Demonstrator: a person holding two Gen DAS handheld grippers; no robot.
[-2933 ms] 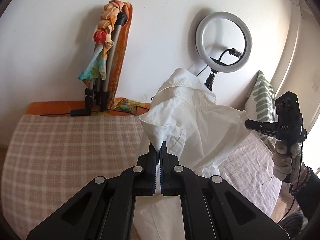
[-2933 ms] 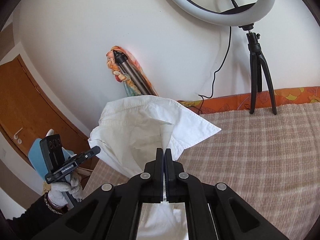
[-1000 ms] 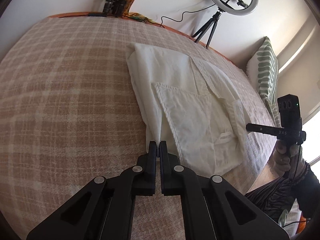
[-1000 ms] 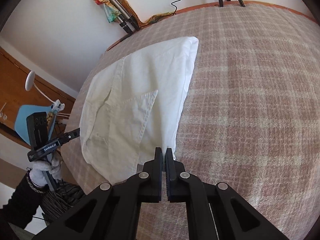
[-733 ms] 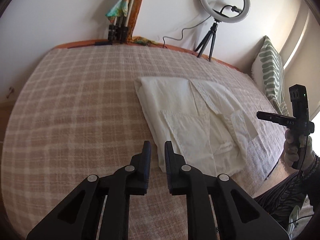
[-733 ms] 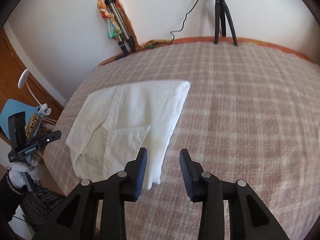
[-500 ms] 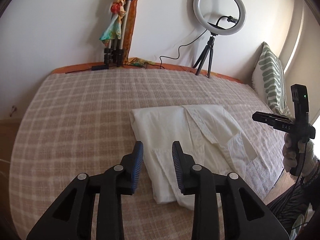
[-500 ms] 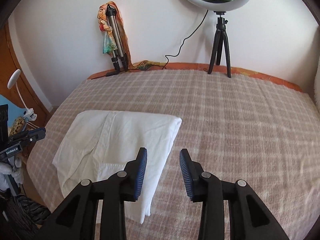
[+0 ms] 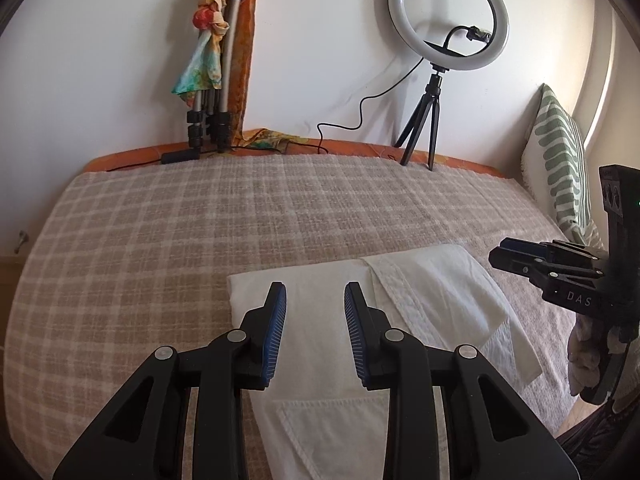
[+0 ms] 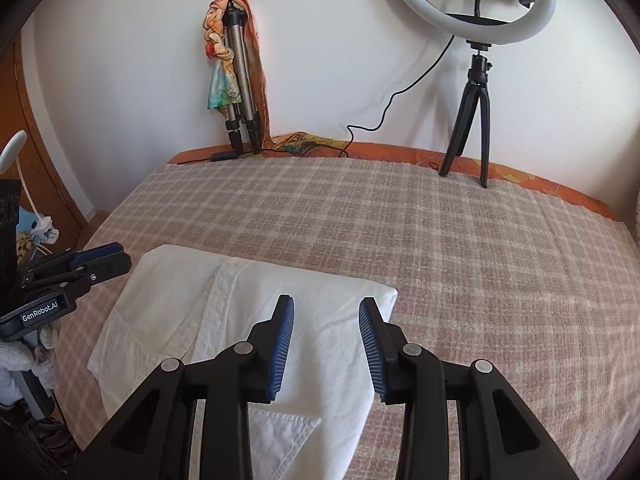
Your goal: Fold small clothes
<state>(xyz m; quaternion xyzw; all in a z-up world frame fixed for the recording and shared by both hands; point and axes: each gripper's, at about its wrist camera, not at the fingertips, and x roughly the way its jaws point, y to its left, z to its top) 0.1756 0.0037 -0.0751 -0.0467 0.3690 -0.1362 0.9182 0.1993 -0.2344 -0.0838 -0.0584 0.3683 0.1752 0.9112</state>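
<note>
A white shirt (image 9: pixel 432 292) lies folded flat on the checked bedspread (image 9: pixel 240 208); it also shows in the right wrist view (image 10: pixel 168 304). My left gripper (image 9: pixel 315 292) is open and empty, held above the shirt's left part. My right gripper (image 10: pixel 326 306) is open and empty, held above the shirt's right edge. Each gripper shows in the other's view, the right one (image 9: pixel 504 254) at the shirt's right side and the left one (image 10: pixel 114 254) at its left side.
A ring light on a small tripod (image 9: pixel 434 60) stands at the back of the bed. A folded tripod wrapped in a colourful scarf (image 9: pixel 218 64) leans on the wall. A green-patterned pillow (image 9: pixel 560 160) is at the right. A cable (image 9: pixel 360 104) runs along the wall.
Both grippers let go of the shirt, opened wide and drew back and up. The shirt went from hanging in the air to lying folded on the bed.
</note>
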